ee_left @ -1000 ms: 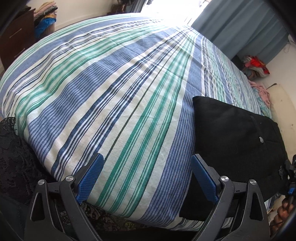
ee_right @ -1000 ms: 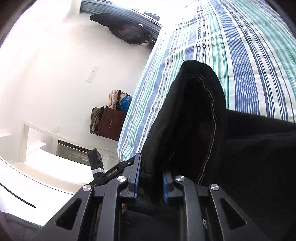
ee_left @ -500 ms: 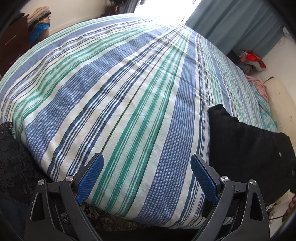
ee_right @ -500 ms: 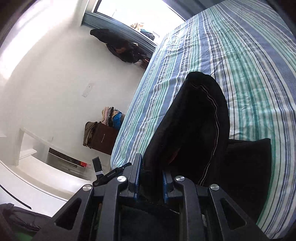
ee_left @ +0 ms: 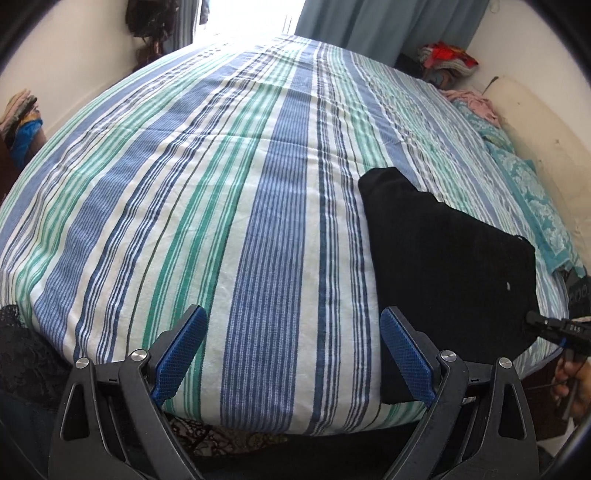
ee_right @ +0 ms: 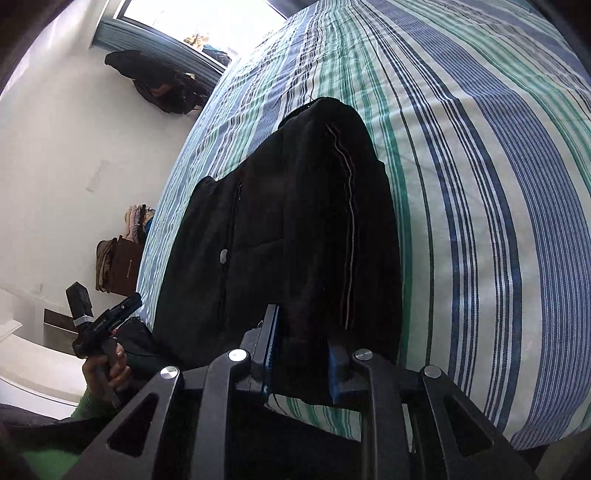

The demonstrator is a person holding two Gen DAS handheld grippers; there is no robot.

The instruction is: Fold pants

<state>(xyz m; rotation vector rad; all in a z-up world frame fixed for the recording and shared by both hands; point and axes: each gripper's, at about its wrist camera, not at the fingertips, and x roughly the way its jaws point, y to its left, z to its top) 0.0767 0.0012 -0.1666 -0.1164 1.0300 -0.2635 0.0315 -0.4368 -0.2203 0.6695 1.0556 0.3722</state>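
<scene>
Black pants (ee_left: 443, 254) lie folded on the striped bed (ee_left: 229, 184), near its front right corner. My left gripper (ee_left: 291, 354) is open and empty, over the bed's front edge, left of the pants. My right gripper (ee_right: 301, 365) is shut on a fold of the pants (ee_right: 295, 221), holding it over the folded stack. A silver button (ee_right: 223, 254) shows on the lower layer. The right gripper also shows at the right edge of the left wrist view (ee_left: 554, 326).
Blue curtains (ee_left: 369, 26) and a bright window are at the far end. A clothes pile (ee_left: 447, 59) and a teal pillow (ee_left: 528, 192) lie at the right. A brown dresser (ee_right: 122, 266) with clothes stands by the white wall.
The right gripper has carried the pants' fold further onto the bed, so the pants lie flatter and more folded. The left gripper has tilted up, staying open.
</scene>
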